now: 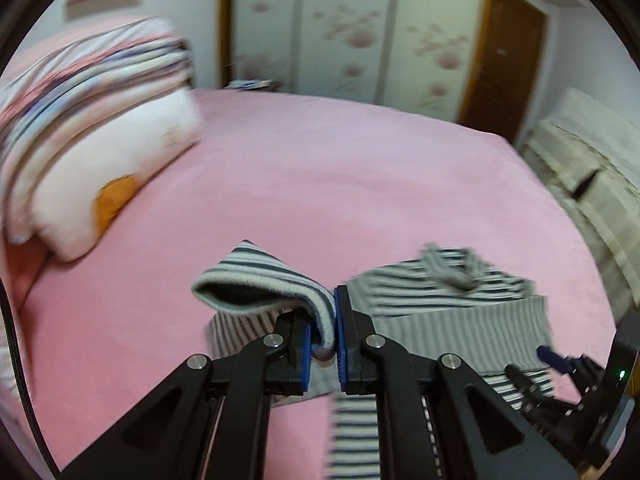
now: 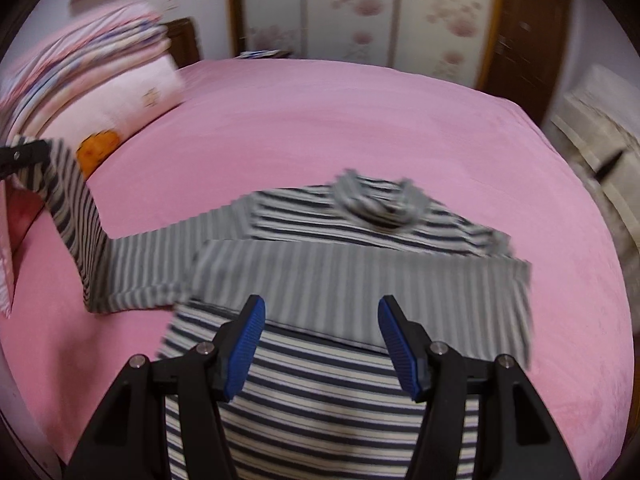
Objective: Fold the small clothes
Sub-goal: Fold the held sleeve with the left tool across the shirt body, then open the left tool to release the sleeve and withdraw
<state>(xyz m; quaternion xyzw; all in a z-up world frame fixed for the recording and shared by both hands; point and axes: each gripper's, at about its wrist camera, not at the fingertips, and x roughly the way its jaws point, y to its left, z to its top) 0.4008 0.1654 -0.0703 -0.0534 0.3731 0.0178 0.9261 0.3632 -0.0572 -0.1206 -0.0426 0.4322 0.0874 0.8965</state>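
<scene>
A striped sweater lay spread on the pink bed, collar toward the far side, dark and pale bands running across its body. One sleeve was folded flat across the chest, showing its grey reverse side. The other sleeve extended to the left and rose off the bed. Its cuff was clamped between the blue pads of the left tongs, whose jaws were closed on the fabric; the cuff opening drooped leftward over the jaw. The right tongs were held above the lower body of the sweater with jaws spread wide and nothing between them. In the left wrist view, the right tongs appeared at the lower right edge, beside the sweater's hem. A stack of striped bedding and a white pillow with an orange patch sat at the left side of the bed. Floral wardrobe doors and a brown door stood behind the bed. Both views were blurred.
</scene>
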